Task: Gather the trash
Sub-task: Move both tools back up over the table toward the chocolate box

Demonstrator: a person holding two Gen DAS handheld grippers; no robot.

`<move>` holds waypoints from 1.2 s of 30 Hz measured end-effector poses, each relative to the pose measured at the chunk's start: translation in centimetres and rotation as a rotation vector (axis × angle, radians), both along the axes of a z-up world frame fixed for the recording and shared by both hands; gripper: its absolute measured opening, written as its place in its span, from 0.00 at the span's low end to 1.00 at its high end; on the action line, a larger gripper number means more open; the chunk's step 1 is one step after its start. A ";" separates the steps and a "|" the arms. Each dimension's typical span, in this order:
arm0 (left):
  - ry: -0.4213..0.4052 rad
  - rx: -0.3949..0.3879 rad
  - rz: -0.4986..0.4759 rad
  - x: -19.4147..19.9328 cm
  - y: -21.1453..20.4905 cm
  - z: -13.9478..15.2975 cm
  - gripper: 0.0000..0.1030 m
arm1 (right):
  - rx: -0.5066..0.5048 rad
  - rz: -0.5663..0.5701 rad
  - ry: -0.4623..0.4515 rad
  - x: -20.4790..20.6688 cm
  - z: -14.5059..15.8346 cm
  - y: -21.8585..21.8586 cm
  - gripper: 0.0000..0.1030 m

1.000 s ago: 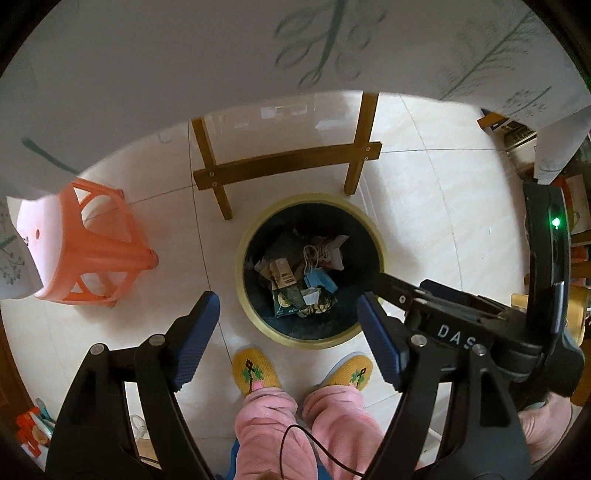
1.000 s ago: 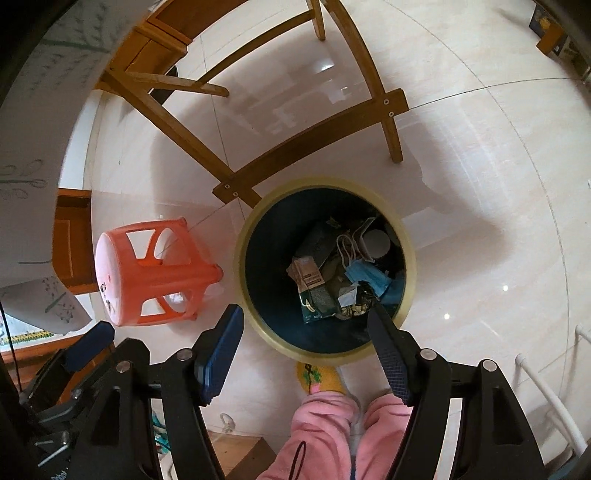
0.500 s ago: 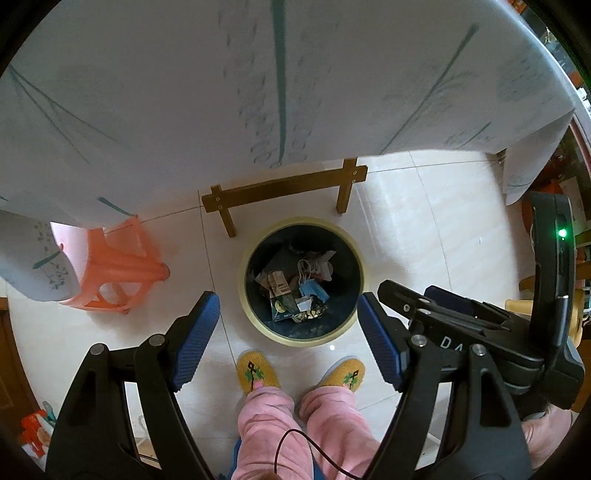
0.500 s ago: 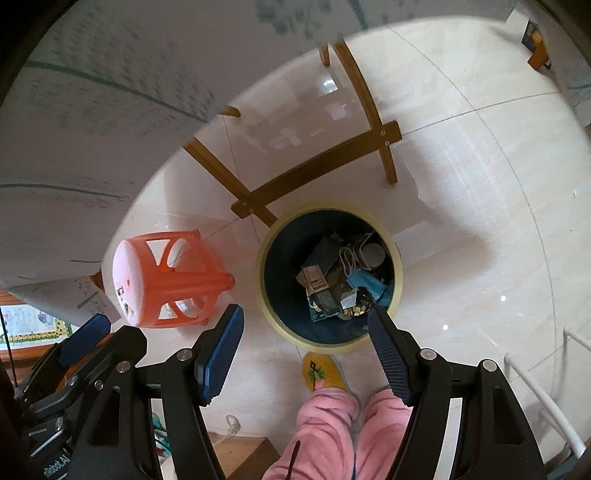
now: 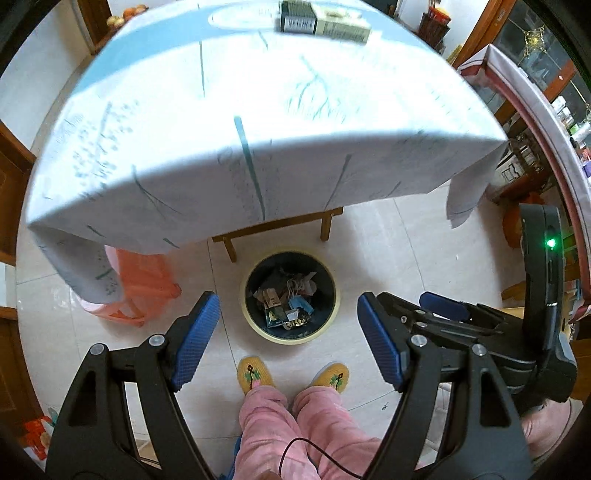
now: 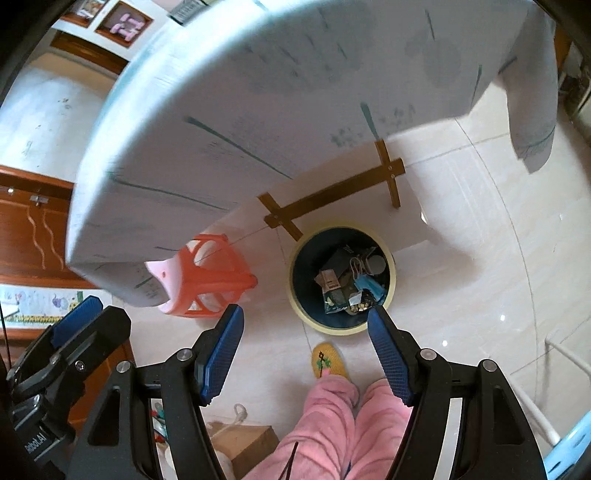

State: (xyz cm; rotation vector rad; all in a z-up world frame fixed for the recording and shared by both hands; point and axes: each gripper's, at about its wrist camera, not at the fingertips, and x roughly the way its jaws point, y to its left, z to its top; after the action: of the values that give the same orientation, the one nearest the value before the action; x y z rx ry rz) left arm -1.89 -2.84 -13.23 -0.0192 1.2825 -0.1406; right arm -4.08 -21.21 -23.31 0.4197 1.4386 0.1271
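From the left wrist, the left gripper (image 5: 288,332) has risen, empty and spread wide, so the bin (image 5: 290,297) of trash has shrunk on the floor and a box (image 5: 325,24) now shows at the table's (image 5: 258,122) far edge, probably next to collect. From the right wrist, the right gripper (image 6: 304,350), likewise released and empty, has climbed too; the bin (image 6: 341,280) lies far below, beside the table's near edge.

Blurred tablecloth (image 5: 258,122); half-covers orange stool (image 5: 144,284); crops box (image 5: 325,20) at top edge; bin's trash (image 5: 288,299) indistinct.
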 end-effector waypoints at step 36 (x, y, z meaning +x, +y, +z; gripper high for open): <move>-0.244 -0.051 -0.096 9.6 6.6 20.2 0.72 | -0.150 -0.044 -0.403 7.7 26.7 1.5 0.72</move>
State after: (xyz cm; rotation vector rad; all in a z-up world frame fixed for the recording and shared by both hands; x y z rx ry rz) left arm 7.70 3.77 6.93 0.0156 1.0364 -0.2506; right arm 3.57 -19.68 3.44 0.2830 1.0339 0.0627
